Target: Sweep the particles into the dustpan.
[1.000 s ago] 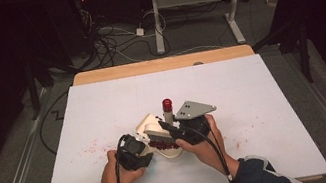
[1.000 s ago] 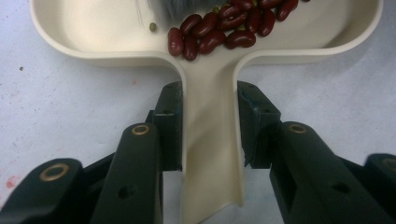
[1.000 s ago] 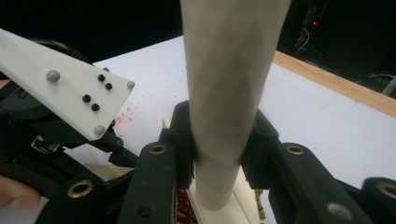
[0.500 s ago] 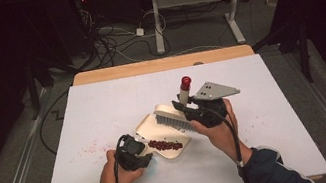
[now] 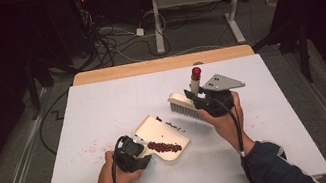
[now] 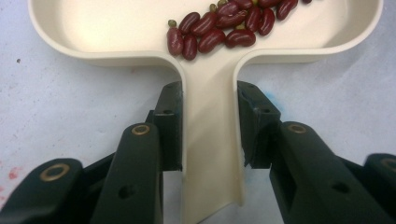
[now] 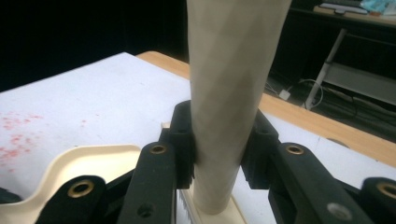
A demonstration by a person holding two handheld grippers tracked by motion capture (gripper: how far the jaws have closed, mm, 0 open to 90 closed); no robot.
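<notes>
While your left gripper [image 6: 210, 140] pinched the dustpan [image 6: 210, 93] by its stiff, light handle, with slippery beans [image 6: 224, 28] just ahead of it, your right gripper [image 7: 217, 140] squeezed the brush [image 7: 224, 102] handle above the table [image 5: 103, 107].

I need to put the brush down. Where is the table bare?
Bare: the far-left sheet beyond the dustpan, and the near-right corner beside the right gripper. Crowded: the middle, around the brush, loose beans and left gripper.
</notes>
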